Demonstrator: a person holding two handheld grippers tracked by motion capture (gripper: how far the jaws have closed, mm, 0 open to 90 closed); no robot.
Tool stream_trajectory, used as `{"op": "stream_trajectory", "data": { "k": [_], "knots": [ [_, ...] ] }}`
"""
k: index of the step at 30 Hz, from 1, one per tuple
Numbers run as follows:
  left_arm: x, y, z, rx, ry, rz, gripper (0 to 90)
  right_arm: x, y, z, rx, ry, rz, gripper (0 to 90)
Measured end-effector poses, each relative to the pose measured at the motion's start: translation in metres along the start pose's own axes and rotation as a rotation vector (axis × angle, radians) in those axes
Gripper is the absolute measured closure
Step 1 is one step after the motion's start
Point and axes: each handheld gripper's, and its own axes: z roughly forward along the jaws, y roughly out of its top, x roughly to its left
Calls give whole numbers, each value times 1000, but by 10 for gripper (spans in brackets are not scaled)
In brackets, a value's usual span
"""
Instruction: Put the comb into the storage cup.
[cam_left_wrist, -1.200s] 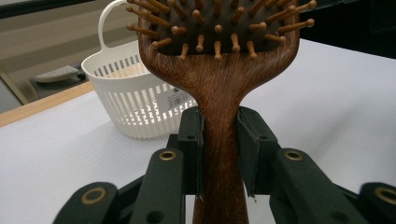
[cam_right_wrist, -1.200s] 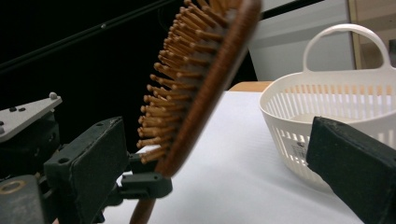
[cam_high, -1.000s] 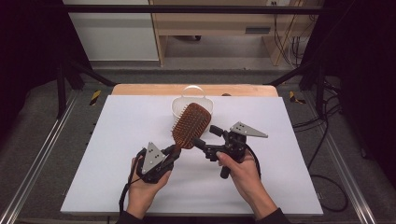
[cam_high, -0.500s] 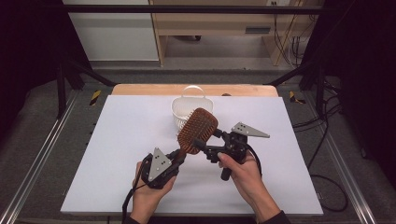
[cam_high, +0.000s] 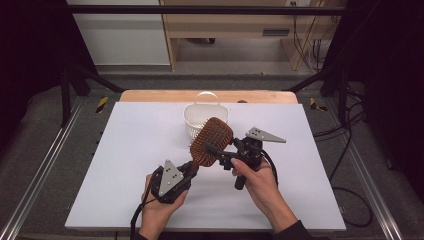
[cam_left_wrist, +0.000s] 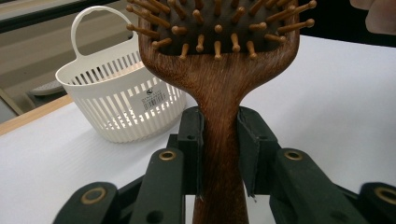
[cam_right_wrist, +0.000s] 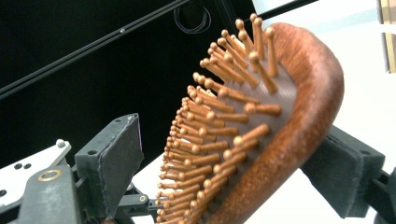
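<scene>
While our left gripper (cam_high: 191, 170) stays clamped on the hairbrush (cam_high: 211, 141) handle, the brush slants up toward the basket (cam_high: 205, 119). Our right gripper (cam_right_wrist: 243, 154) straddles its head, jaws closing but one pad still clear of the bristles.

Probably a lab: a white-topped table (cam_high: 125, 150) inside a black metal frame (cam_high: 75, 80), loose cables (cam_high: 350, 145) on grey carpet, dim surroundings beyond.
</scene>
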Motion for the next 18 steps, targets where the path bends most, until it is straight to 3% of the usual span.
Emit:
{"op": "stream_trajectory", "data": {
  "k": [18],
  "knots": [
    [4, -8, 1, -7, -5, -14, 722, -4, 6, 11, 34, 20, 19, 260]
  ]
}}
